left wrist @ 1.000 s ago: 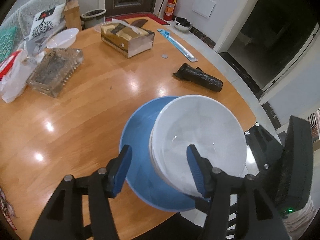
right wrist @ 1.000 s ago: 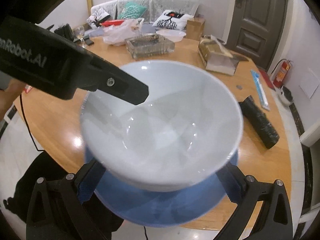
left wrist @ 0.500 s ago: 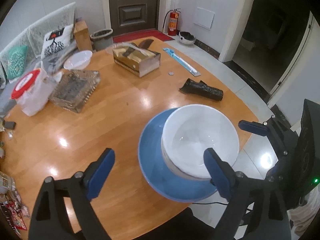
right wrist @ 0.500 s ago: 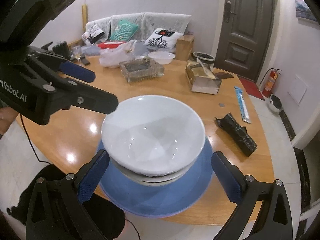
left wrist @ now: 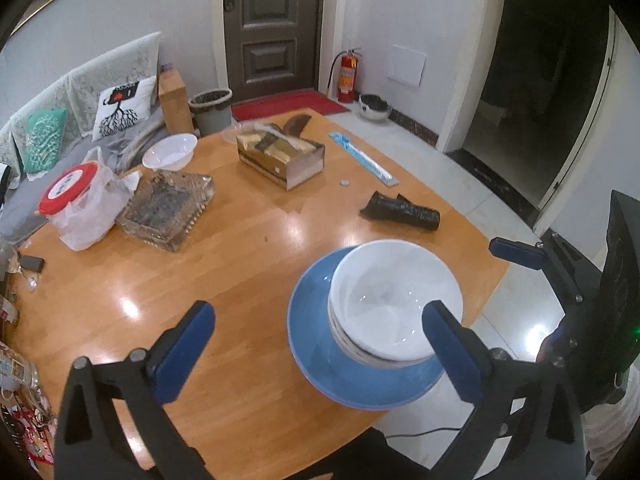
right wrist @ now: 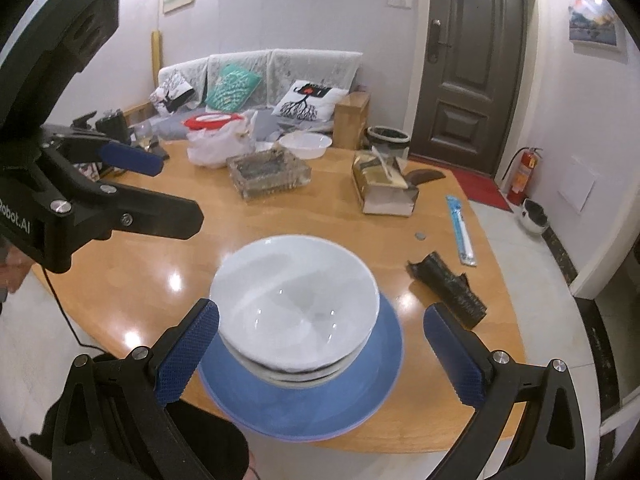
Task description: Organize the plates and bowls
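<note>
A stack of bowls sits on a plate at the near edge of the surface. Behind it lie a roll, a box and a tray; another bowl stands beyond the tray.

Lower bowls under white bowl mostly hidden, count unclear. Blue plate partly covered by stack. Red-lidded container wrapped in bag, contents unreadable. Items at worktop left edge cropped. Coin too small.
</note>
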{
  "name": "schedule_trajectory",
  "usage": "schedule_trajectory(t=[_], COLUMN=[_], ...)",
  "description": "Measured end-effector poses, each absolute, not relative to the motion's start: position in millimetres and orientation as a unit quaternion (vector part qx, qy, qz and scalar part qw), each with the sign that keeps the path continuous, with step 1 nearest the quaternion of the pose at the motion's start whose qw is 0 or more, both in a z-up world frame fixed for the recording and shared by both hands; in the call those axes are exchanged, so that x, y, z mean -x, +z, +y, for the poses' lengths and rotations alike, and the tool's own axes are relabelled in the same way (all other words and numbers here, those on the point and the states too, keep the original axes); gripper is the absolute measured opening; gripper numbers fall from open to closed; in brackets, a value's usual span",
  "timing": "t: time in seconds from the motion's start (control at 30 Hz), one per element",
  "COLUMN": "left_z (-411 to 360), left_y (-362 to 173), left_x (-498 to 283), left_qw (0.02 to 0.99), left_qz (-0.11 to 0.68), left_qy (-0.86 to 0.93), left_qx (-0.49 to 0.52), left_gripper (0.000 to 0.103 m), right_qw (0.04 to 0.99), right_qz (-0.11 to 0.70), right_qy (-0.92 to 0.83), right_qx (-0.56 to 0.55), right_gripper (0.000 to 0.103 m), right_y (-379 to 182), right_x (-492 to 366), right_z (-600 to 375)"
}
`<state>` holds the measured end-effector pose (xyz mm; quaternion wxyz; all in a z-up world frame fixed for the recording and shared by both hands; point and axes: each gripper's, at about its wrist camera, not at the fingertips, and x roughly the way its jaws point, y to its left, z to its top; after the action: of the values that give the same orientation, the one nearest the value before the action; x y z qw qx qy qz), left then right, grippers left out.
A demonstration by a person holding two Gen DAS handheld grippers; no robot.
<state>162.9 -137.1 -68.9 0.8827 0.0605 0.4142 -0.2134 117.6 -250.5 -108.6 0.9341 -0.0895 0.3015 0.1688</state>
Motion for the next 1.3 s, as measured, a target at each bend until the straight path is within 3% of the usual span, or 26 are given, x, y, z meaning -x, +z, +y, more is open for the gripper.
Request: schedule_trajectory(t=[0.63,1.3], left_z=[-59.7,32.9], left_y=[-20.0,-12.5], left_x=[-115.2,-56.2], left_qw=[0.954,0.983], left_qz=[0.273,0.175], left_qy=[-0.125,0.051], left_qx=[0.0,0.03], left_gripper=[0.102,0.103], right_qw=[0.956,0.958], right_qz=[0.234,0.163], right_qy=[0.163,0.228], right_qx=[0.072,0.057], right_gripper=[0.102,0.102], right_y=[-58.6,-24.8], right_x=[-102.7,-98.5], right_z=[-222.7,-169.4])
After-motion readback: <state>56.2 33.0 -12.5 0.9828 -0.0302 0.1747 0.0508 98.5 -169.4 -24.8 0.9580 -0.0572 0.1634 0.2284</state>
